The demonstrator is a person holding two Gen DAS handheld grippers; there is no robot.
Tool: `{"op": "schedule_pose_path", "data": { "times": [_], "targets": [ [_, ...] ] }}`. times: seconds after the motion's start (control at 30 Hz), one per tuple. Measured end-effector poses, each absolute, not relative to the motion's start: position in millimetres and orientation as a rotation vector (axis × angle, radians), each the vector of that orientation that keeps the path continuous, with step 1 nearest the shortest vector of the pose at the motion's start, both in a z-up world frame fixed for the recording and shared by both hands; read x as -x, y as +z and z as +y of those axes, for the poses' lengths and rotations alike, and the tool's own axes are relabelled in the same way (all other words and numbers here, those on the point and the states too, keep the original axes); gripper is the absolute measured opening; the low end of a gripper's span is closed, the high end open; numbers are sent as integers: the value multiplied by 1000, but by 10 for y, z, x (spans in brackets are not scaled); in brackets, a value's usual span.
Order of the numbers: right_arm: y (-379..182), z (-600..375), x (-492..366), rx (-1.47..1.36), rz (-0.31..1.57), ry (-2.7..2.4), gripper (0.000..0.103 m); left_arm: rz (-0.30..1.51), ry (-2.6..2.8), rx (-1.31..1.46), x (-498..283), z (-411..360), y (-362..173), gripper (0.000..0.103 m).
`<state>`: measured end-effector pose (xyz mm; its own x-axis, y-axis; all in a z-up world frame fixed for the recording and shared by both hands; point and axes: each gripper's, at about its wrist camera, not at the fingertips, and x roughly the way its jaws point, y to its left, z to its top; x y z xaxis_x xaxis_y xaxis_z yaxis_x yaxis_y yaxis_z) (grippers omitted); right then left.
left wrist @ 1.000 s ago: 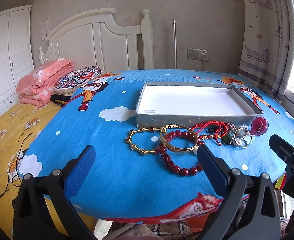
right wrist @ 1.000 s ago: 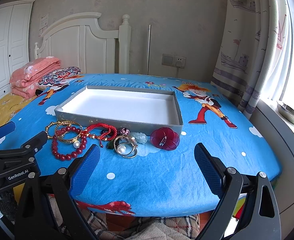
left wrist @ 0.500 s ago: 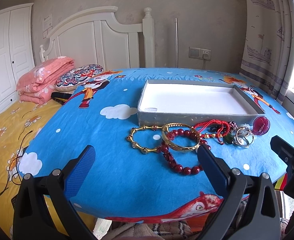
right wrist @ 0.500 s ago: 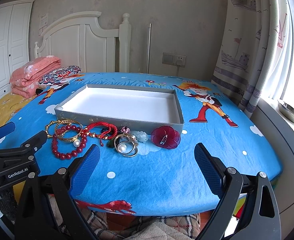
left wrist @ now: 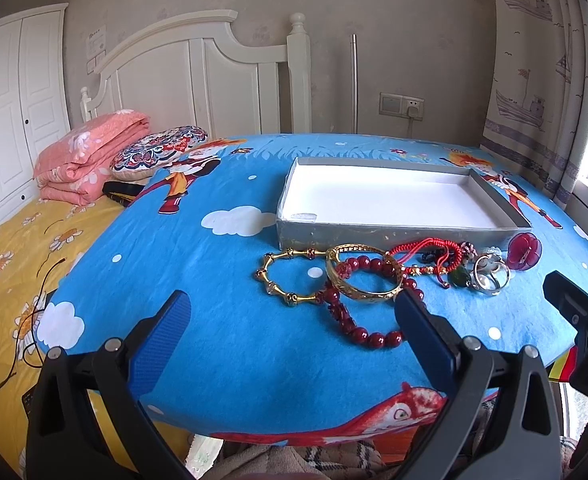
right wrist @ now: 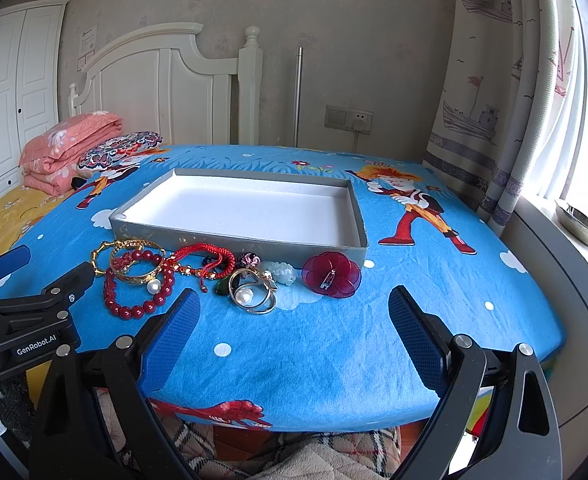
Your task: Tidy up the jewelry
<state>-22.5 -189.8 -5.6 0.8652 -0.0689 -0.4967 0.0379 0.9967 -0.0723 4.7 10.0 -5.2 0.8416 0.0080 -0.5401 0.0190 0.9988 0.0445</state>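
Note:
A grey tray with a white inside (left wrist: 393,200) (right wrist: 250,210) sits empty on the blue cartoon tablecloth. In front of it lies a heap of jewelry: a gold link bracelet (left wrist: 282,280), a gold bangle (left wrist: 363,280) (right wrist: 136,264), a red bead bracelet (left wrist: 357,320) (right wrist: 134,300), a red cord (left wrist: 429,250) (right wrist: 204,256), pearl rings (right wrist: 252,296) (left wrist: 489,276) and a dark red flower brooch (right wrist: 331,274) (left wrist: 525,250). My left gripper (left wrist: 290,328) is open and empty before the bracelets. My right gripper (right wrist: 292,328) is open and empty before the rings.
The table's front edge (right wrist: 294,412) is just under both grippers. A bed with a folded pink quilt (left wrist: 90,156) and a patterned pillow (left wrist: 158,152) lies to the left. Curtains (right wrist: 533,100) and a window sill stand to the right.
Both views have risen and closed in slightly on the table; the jewelry and tray have not moved. Both grippers stay open.

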Motion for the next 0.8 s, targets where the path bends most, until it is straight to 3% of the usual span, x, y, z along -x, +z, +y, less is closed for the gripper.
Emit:
{"op": "schedule_pose_path", "data": {
  "times": [0.8],
  "targets": [
    [-67,-1915,222,58,521,-51,89,588,-3,-17,-76,151,-67,99]
  ]
}}
